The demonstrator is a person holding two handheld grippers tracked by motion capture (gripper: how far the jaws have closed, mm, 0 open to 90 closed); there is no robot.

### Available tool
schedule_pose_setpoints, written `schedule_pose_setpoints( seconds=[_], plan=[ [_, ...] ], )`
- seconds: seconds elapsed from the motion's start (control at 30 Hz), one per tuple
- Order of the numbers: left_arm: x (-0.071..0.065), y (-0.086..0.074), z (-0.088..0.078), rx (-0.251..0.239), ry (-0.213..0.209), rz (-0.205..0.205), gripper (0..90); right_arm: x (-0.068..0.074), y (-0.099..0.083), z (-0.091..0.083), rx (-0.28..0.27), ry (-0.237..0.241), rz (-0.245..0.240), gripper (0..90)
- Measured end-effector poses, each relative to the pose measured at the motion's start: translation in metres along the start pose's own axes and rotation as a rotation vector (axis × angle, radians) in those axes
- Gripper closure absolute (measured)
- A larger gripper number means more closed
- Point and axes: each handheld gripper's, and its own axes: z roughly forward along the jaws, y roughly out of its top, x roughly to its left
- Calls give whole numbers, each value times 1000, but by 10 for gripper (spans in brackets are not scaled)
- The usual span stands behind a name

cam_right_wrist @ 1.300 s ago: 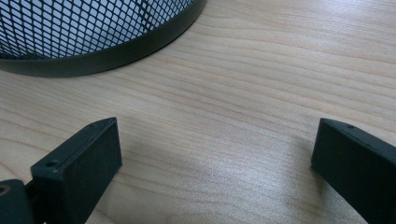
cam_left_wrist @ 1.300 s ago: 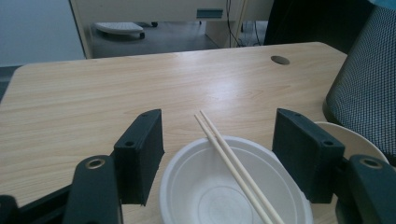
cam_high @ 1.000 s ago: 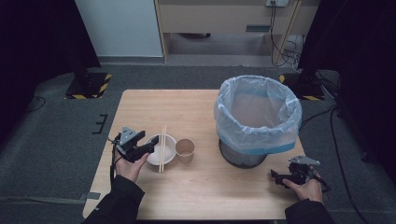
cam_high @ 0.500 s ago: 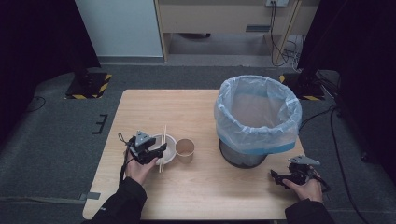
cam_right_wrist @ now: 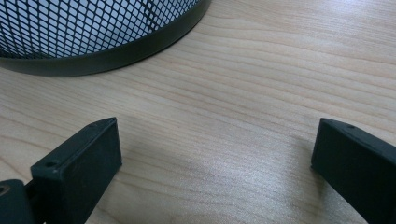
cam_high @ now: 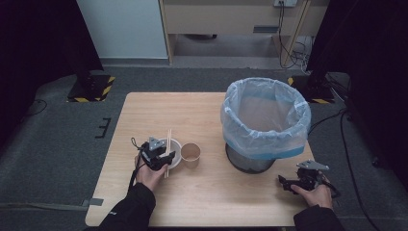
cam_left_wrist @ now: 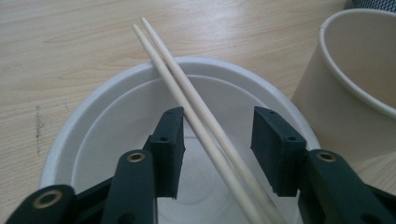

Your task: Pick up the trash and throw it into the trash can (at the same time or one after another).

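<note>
The pair of wooden chopsticks (cam_left_wrist: 196, 112) lies side by side across the white paper bowl (cam_left_wrist: 93, 126), their far tips reaching past its rim over the wooden table (cam_high: 211, 202). The left gripper (cam_left_wrist: 217, 154) hangs over the bowl with the chopsticks running between its jaws. The jaws have just been closing, yet they are not clamped: the left pad just touches the nearer stick, and a gap remains at the right pad. A brown paper cup (cam_high: 190, 154) stands just beside the bowl. The right gripper (cam_high: 288, 183) rests open near the lined mesh wastebasket (cam_high: 264, 122), nothing between its jaws.
</note>
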Motion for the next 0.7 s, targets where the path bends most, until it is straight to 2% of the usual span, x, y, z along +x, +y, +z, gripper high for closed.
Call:
schedule_pose_setpoints(
  seconds=[0.27,0.53,0.7],
  plan=[
    [5,-1,-1,35,6,-35,660,0,0,0,-1,1,0,18],
    [7,-1,-3,52,-2,-49,784,0,0,0,-1,2,-3,18],
    [9,-1,-4,57,-15,-55,794,0,0,0,1,3,-4,18]
  ],
)
